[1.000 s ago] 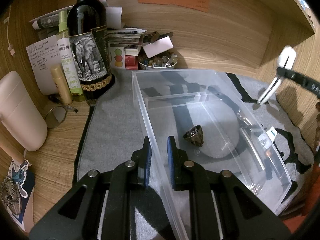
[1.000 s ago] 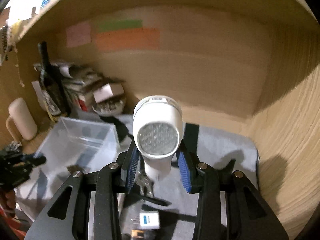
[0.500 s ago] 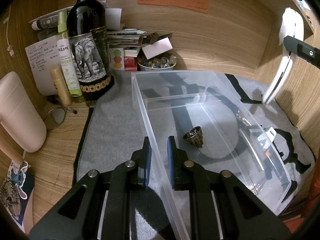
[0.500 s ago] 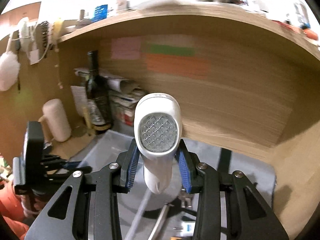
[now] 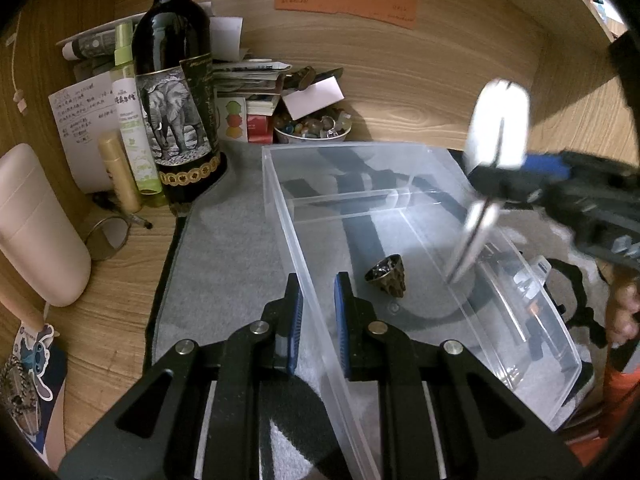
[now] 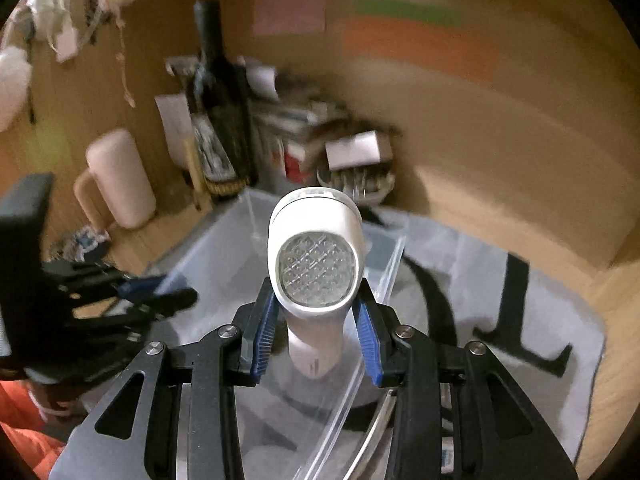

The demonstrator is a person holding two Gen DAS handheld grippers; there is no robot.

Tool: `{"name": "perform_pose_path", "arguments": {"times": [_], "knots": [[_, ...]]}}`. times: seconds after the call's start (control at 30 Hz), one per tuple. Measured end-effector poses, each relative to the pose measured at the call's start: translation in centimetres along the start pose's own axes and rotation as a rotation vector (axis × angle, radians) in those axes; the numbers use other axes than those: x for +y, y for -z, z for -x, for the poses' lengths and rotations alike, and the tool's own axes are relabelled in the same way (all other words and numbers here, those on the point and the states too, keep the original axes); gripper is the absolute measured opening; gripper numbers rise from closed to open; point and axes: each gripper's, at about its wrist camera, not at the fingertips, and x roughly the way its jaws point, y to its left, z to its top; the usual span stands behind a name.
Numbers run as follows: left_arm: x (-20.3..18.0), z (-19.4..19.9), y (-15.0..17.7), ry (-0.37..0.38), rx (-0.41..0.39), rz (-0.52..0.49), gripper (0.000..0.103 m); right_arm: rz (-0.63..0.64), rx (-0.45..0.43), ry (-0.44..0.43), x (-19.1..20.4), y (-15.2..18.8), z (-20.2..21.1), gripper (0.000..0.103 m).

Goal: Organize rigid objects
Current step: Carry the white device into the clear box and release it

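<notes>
A clear plastic box [image 5: 360,151] lies on the grey mat, and a small bronze cone-shaped piece [image 5: 387,280] rests inside it. My left gripper [image 5: 319,320] is shut on the box's left wall, which runs between the blue pads. My right gripper [image 6: 316,332] is shut on a white handheld device [image 6: 316,264] with a round mesh head, gripped at its neck. In the left wrist view the white device [image 5: 498,132] hangs blurred above the right half of the box, its thin handle pointing down inside. The box's right rim [image 6: 390,276] runs under the right gripper.
A dark wine bottle [image 5: 176,92], a green spray bottle [image 5: 130,120], a bowl of beads [image 5: 312,130] and stacked papers crowd the back left corner. A pink mug [image 5: 36,224] stands at the left. A metal tool and a white plug [image 5: 524,280] lie right of the box.
My right gripper has carried the white device leftward and down, from beside the right wall to over the box. The left gripper and the box have not moved.
</notes>
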Motion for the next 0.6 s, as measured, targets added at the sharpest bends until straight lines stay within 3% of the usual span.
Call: {"name": "perform_pose_path", "arguments": {"times": [0.37,0.5,0.6], "knots": [[0.2,0.0,-0.1,0.011,-0.001,0.001,0.015,0.005,0.124,-0.015,0.0,0.3,-3.8,0.035],[0.2,0.0,-0.1,0.012,0.002,-0.003,0.015,0.01,0.09,-0.013,-0.3,0.3,-3.0,0.037],[0.2,0.0,-0.2,0.014,0.002,-0.003,0.015,0.007,0.04,-0.011,-0.5,0.1,-1.7,0.05]]}}
